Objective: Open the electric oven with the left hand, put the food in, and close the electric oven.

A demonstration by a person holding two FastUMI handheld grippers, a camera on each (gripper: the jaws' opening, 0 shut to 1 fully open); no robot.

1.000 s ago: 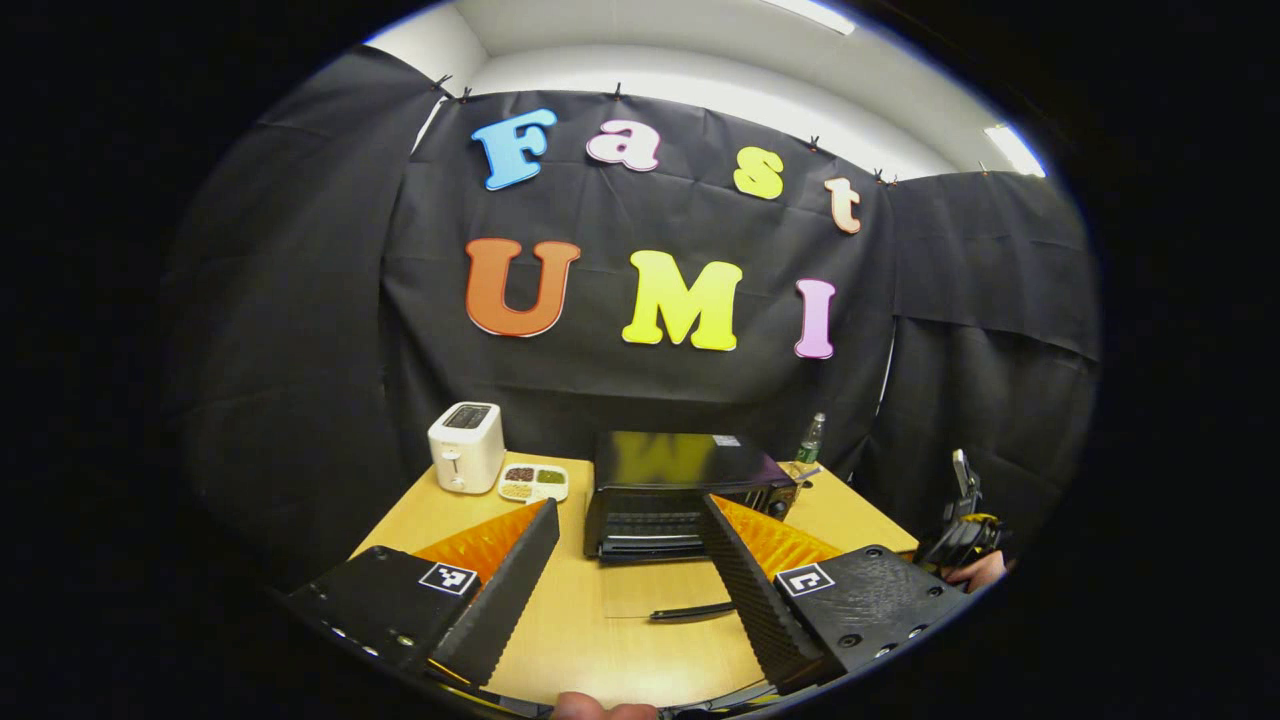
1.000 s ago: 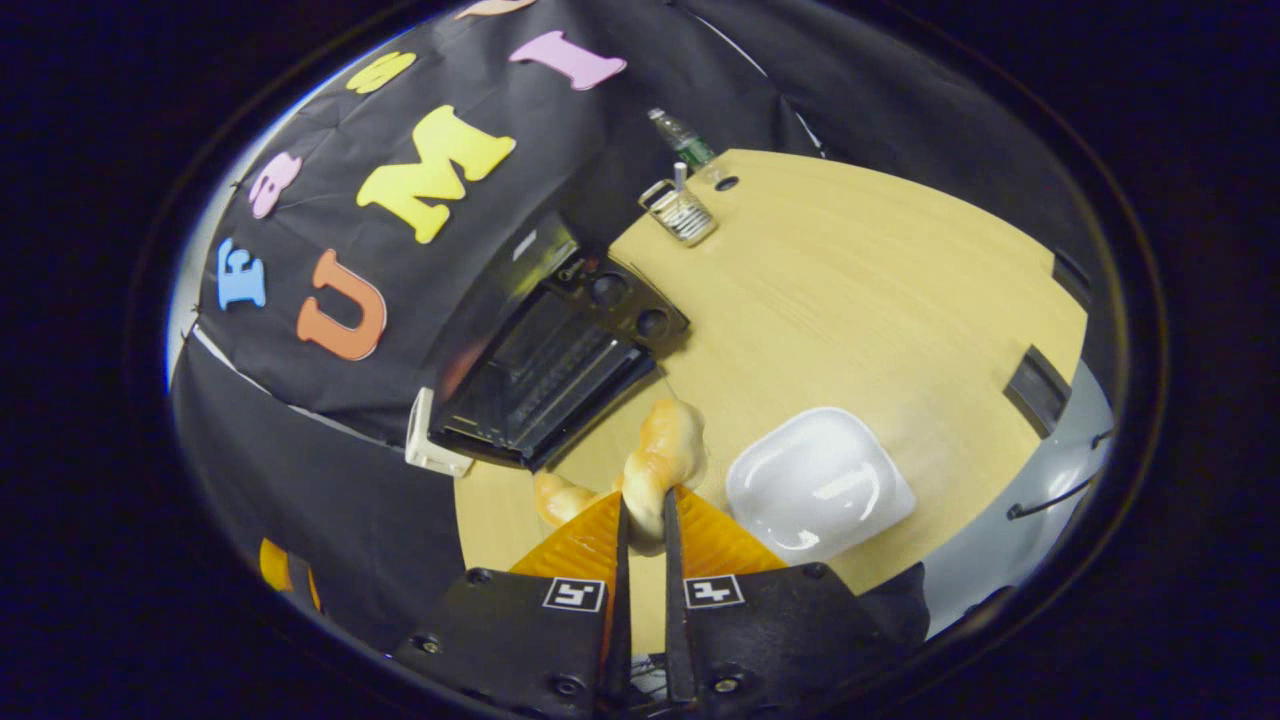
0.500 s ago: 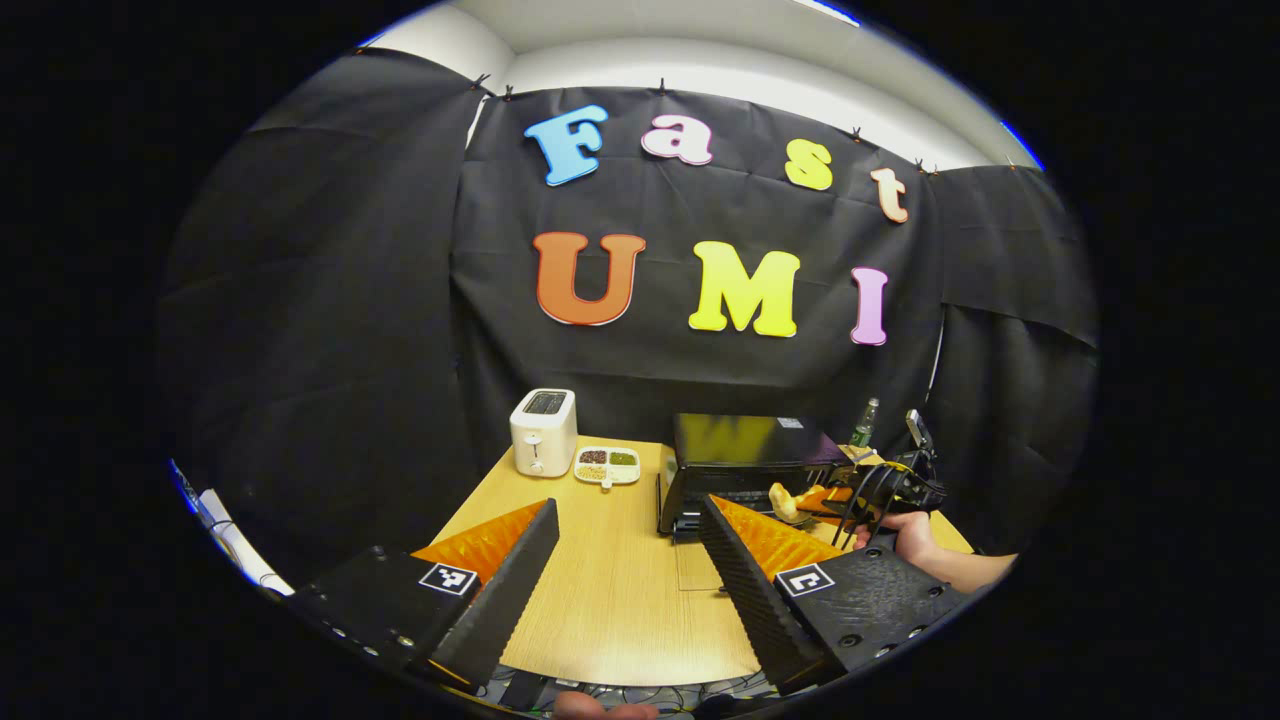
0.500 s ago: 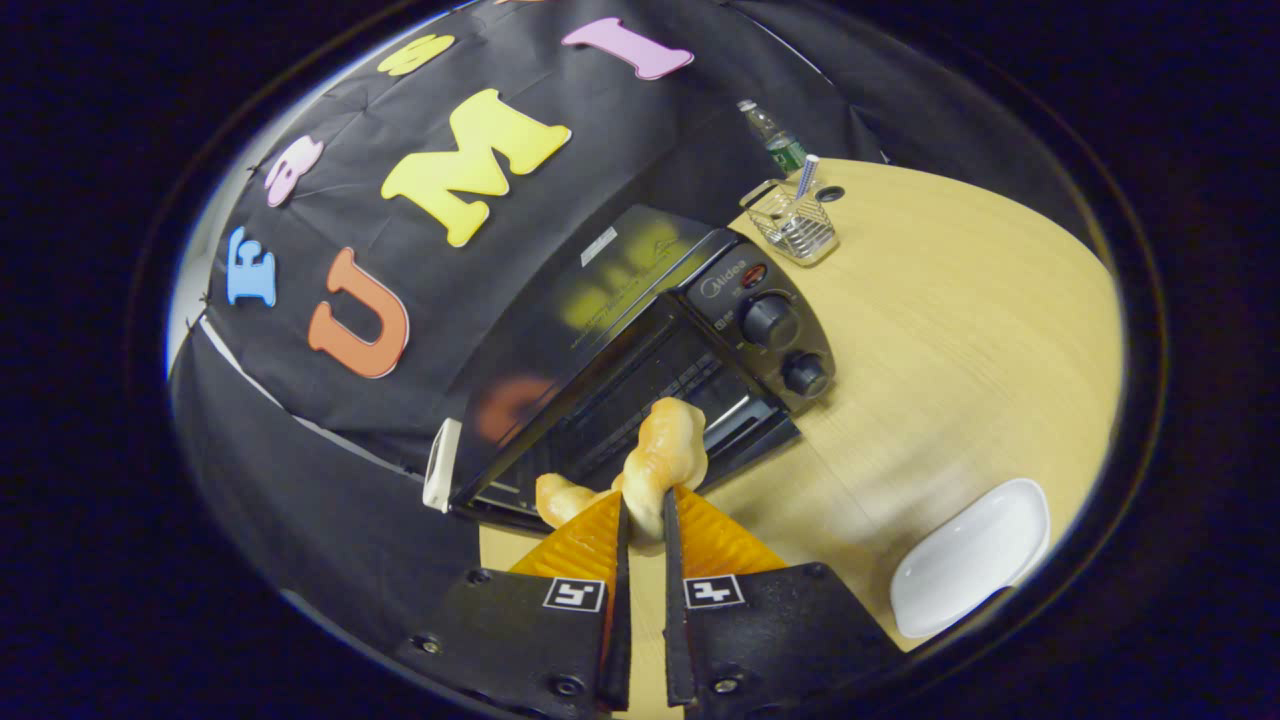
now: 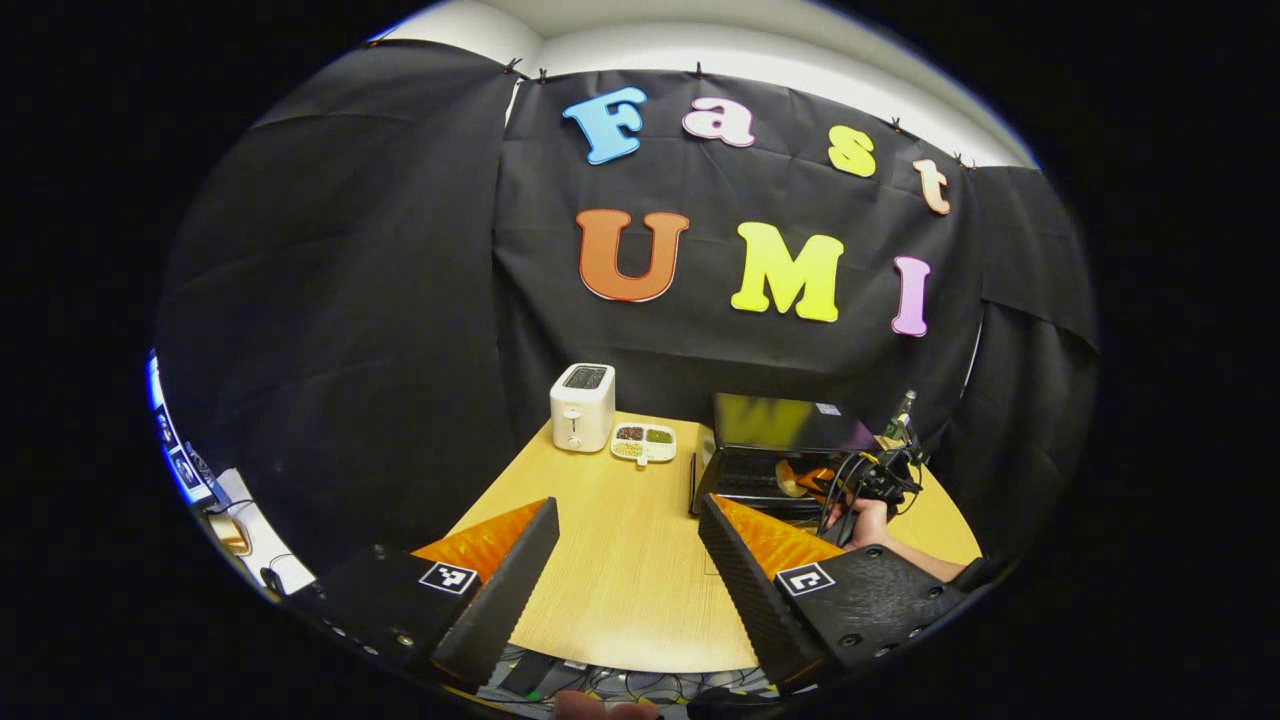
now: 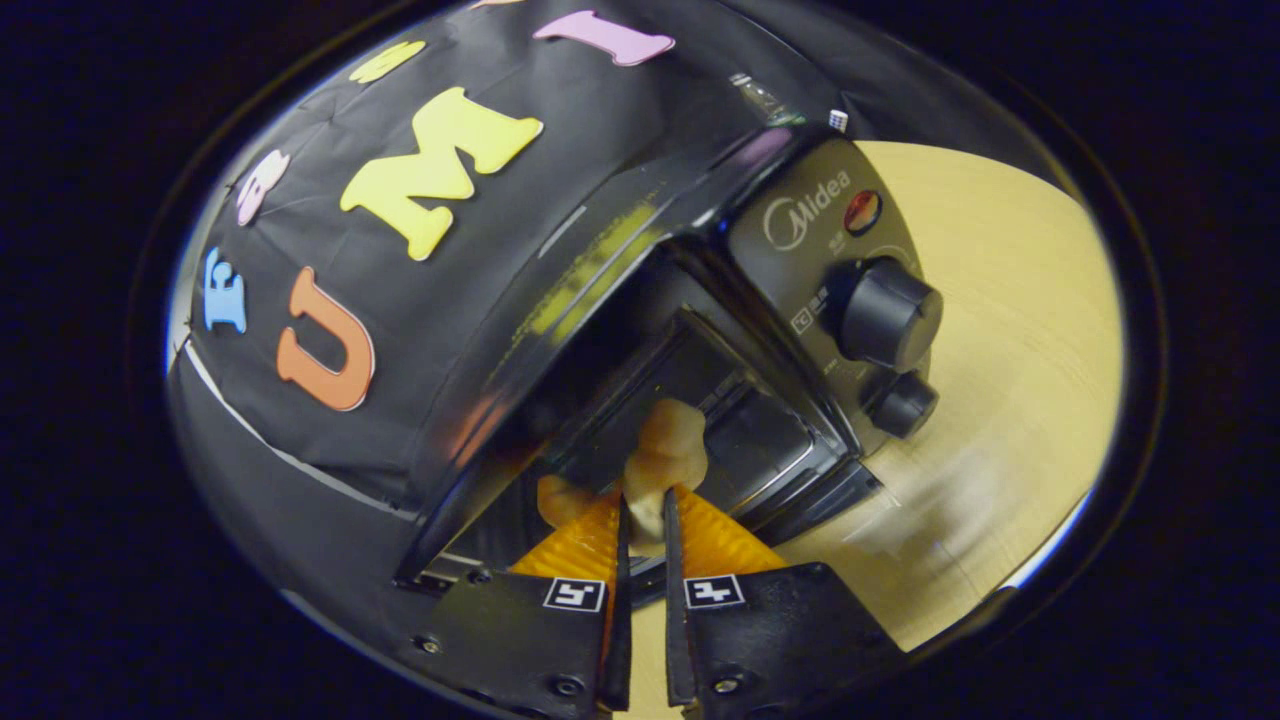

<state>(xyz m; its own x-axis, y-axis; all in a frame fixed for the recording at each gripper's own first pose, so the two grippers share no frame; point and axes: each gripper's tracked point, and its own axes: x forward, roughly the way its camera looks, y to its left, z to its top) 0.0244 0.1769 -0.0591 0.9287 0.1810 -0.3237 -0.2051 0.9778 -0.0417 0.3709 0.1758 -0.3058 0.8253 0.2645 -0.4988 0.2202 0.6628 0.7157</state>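
Observation:
The black electric oven point(image 6: 640, 300) stands open, and the right gripper view looks straight into its cavity. My right gripper point(image 6: 642, 515) is shut on a golden bread roll point(image 6: 665, 450), which hangs at the oven's mouth over the rack. In the left gripper view the oven point(image 5: 780, 440) sits at the far right of the wooden table point(image 5: 620, 560). There the other gripper with the bread point(image 5: 790, 482) is held by a hand point(image 5: 868, 515) in front of the oven. My left gripper point(image 5: 628, 520) is open, drawn back over the table's near edge, with nothing between its fingers.
A white toaster point(image 5: 583, 406) and a small divided dish point(image 5: 645, 441) of food stand at the back left of the table. A bottle point(image 5: 903, 408) stands behind the oven. Two control knobs point(image 6: 888, 315) sit on the oven's right panel. Cables lie below the table's front edge.
My right gripper has carried the bread from beside the white plate up to the oven's open mouth. My left gripper has pulled back and away from the oven.

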